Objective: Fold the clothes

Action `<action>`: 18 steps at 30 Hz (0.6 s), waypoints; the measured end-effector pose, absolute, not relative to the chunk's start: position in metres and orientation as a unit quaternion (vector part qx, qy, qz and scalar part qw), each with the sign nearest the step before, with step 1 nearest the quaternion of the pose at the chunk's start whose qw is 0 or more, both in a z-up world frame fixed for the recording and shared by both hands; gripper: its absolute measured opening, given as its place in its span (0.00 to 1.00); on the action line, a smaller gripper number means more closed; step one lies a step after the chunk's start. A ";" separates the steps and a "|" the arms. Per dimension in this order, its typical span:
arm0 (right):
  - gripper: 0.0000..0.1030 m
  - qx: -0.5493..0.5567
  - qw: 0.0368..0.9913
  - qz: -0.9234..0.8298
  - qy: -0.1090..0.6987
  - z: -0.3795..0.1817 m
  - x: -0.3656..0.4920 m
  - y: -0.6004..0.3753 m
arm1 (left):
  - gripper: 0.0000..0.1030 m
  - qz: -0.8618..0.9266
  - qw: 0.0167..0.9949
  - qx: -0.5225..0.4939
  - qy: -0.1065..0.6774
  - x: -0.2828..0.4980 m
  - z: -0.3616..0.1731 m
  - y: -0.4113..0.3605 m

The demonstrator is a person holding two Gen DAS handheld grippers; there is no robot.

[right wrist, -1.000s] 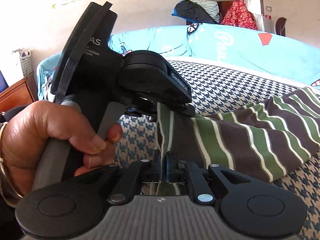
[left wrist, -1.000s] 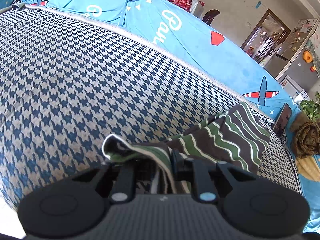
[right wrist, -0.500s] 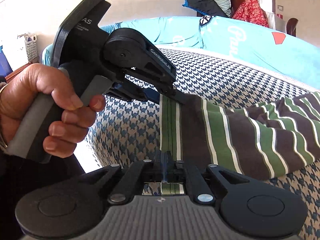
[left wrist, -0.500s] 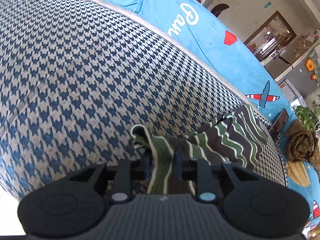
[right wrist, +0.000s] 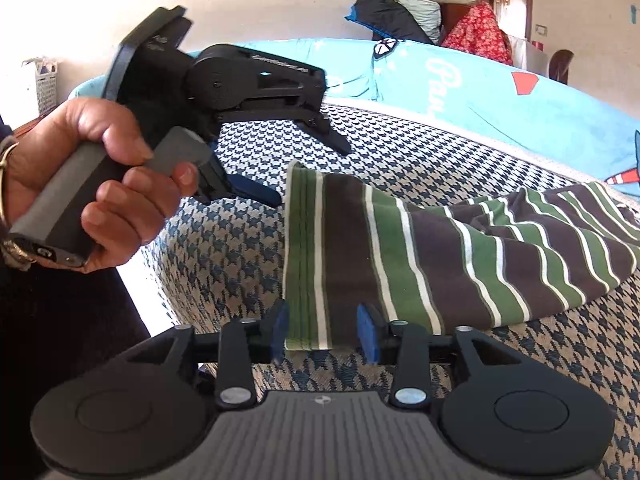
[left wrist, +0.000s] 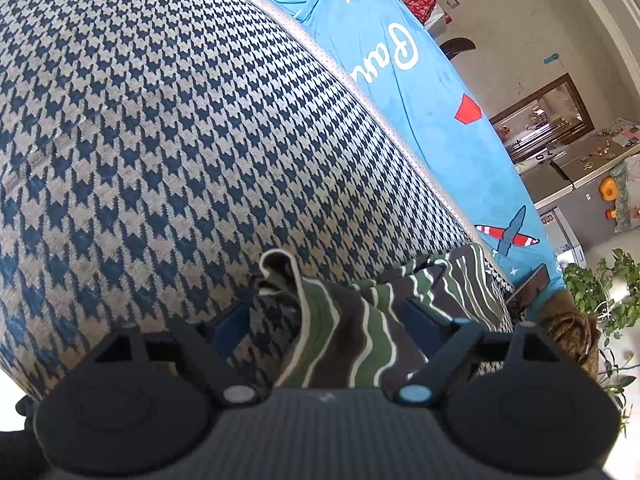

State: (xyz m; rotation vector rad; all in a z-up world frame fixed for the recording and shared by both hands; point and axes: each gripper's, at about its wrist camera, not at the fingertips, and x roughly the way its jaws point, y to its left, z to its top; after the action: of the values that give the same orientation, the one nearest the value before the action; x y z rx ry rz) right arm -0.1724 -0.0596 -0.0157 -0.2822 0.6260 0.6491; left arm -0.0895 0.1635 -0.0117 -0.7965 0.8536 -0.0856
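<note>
Right tongs (right wrist: 322,330) spread wide, striped cloth's hem lying loose between blue pads, nothing pinched. Left tongs (left wrist: 324,314) spread too, by other hem corner. Striped shirt (right wrist: 460,248) lies on checked bed cover (right wrist: 400,152), hem edge flat and straight, far end bunched. Blue sheet (right wrist: 480,92) behind. Looks let go so cloth rests flat.

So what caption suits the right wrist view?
Both open grippers, right and left, release the striped garment onto the houndstooth cover.

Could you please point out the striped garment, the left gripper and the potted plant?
striped garment (right wrist: 460,248), right wrist view, on its middle stripes.
left gripper (right wrist: 312,168), right wrist view, between its fingertips.
potted plant (left wrist: 600,292), left wrist view, on its leaves.
</note>
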 end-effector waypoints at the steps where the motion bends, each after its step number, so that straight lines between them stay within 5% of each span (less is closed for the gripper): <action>1: 0.50 -0.150 0.889 0.316 0.296 -0.019 -0.174 -0.054 | 0.81 -0.042 0.831 -0.381 0.403 -0.089 -0.013 0.164; 7: 0.60 -0.242 0.877 0.319 0.264 -0.040 -0.184 -0.027 | 0.81 -0.054 0.828 -0.369 0.418 -0.078 -0.018 0.151; 18: 0.60 -0.325 0.873 0.281 0.233 -0.071 -0.175 -0.007 | 0.81 -0.081 0.816 -0.371 0.435 -0.063 -0.023 0.153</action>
State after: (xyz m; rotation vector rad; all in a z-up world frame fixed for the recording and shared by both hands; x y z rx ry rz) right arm -0.1750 -0.0065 -0.0710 -0.6785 0.4870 0.5873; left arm -0.0628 0.1534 -0.0226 -0.7900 0.9285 -0.1730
